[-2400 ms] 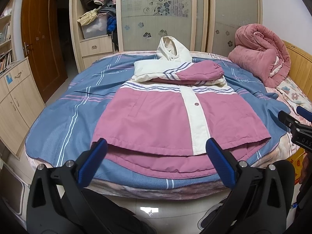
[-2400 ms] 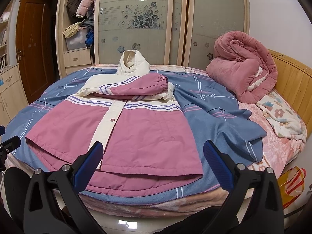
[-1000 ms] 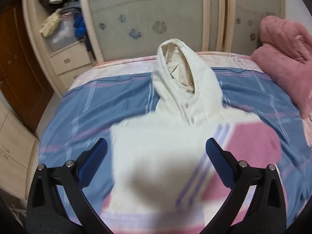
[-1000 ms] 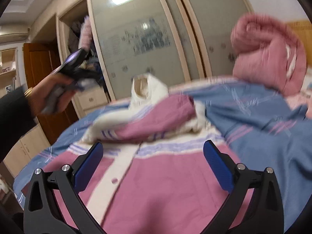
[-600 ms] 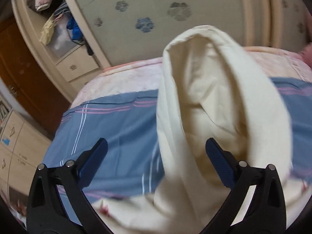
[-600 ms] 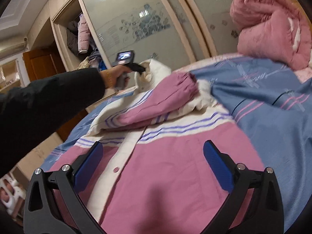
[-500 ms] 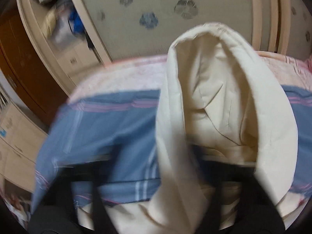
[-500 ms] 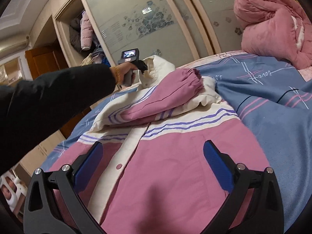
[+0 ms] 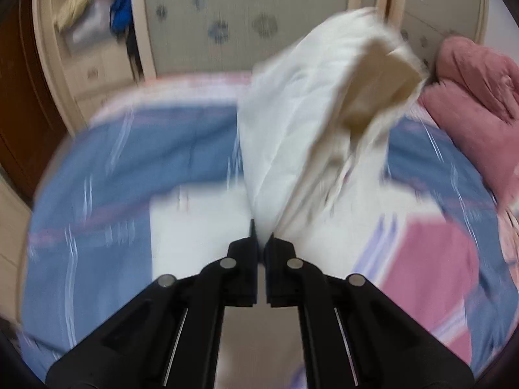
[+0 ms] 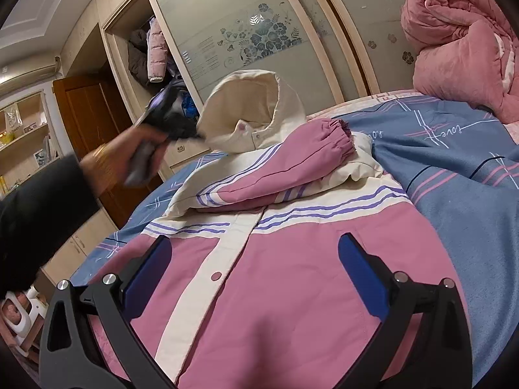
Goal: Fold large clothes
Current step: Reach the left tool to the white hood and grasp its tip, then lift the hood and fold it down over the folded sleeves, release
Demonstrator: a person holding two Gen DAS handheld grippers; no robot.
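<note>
A home bedroom is shown. A bed [image 10: 460, 175] covered with a blue plaid sheet [image 10: 454, 149] is seen, with a rolled pink quilt [image 10: 460, 45] piled at its head. A wardrobe [image 10: 259, 32] with frosted, flower-printed sliding doors is set behind it, its open section [image 10: 146, 55] hung with coats. A brown wooden door [image 10: 84, 113] is visible beside it.

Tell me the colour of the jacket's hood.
Cream padded jacket hood: cream-white inside and out, clearest in the right wrist view.

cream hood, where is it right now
The cream hood stands lifted at the jacket's far end, above the folded pink sleeve, pinched by the left gripper.
</note>
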